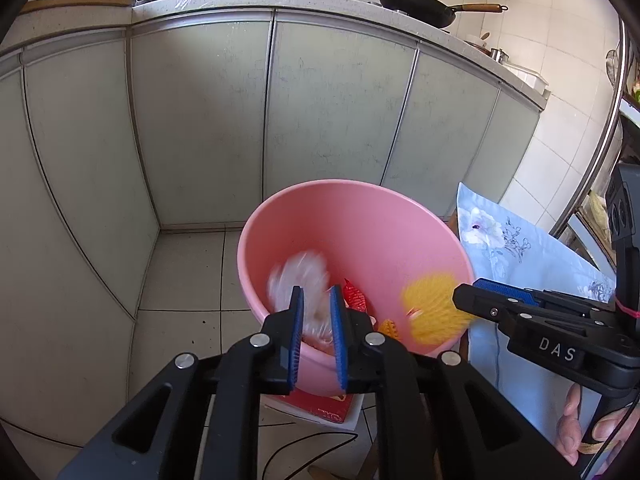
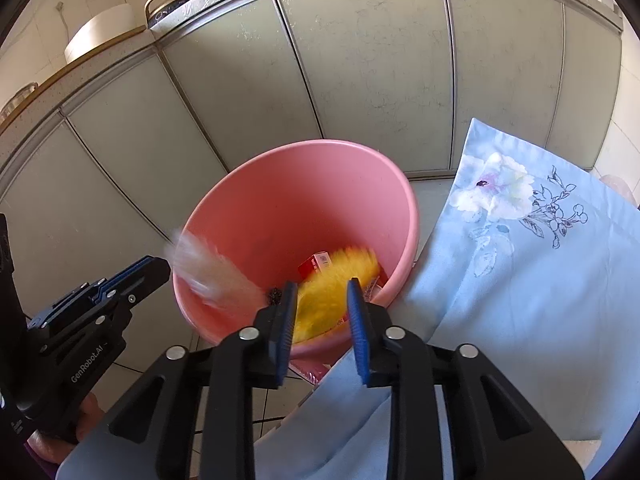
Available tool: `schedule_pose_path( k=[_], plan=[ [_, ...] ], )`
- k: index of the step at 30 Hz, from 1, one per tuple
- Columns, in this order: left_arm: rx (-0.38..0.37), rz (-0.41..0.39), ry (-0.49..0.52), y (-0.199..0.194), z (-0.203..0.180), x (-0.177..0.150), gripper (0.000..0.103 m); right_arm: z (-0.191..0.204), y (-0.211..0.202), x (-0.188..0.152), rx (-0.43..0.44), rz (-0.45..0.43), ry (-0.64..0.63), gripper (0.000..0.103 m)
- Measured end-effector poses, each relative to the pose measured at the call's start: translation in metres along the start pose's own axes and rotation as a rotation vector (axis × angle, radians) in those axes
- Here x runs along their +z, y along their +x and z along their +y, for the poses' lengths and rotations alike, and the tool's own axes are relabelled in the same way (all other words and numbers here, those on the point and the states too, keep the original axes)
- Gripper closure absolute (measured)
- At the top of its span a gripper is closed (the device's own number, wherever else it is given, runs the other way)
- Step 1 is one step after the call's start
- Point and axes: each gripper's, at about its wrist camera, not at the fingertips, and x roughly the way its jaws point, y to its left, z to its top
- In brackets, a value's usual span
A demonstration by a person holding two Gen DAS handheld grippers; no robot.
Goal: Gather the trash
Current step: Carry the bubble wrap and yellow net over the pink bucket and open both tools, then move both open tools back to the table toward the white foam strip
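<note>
Both tongs hang over the near rim of the pink basin (image 1: 360, 216), jaws parted, gripping nothing. Just ahead of the left tongs (image 1: 317, 330) a whitish crumpled wrapper (image 1: 300, 280) is blurred, seemingly dropping into the basin. Ahead of the right tongs (image 2: 322, 312) a yellow wrapper (image 2: 336, 276) is likewise blurred, with a red packet (image 2: 316, 262) lying beyond it on the basin floor. Such wrappers look feather-light, soft and slippery, so I judge a pinch on a bunched fold holds best. To the right of the basin lies a blue floral cloth (image 2: 520, 280); farther off stand the cabinet doors (image 1: 200, 112).
</note>
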Motion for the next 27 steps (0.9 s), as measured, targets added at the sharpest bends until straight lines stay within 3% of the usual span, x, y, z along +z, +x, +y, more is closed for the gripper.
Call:
schedule_pose_path(
  k=[7, 19, 27],
  plan=[
    [-0.026, 0.005, -0.012, -0.003, -0.001, -0.001, 0.078, -0.004, -0.003, -0.005, 0.004, -0.004, 0.016, 0.075],
    [-0.055, 0.005, -0.011, -0.012, -0.010, -0.001, 0.078, -0.009, -0.020, -0.020, 0.003, -0.019, 0.028, 0.075],
    [-0.074, -0.013, 0.013, -0.026, -0.020, 0.000, 0.078, -0.035, -0.051, -0.034, -0.029, -0.040, 0.059, 0.075]
  ],
)
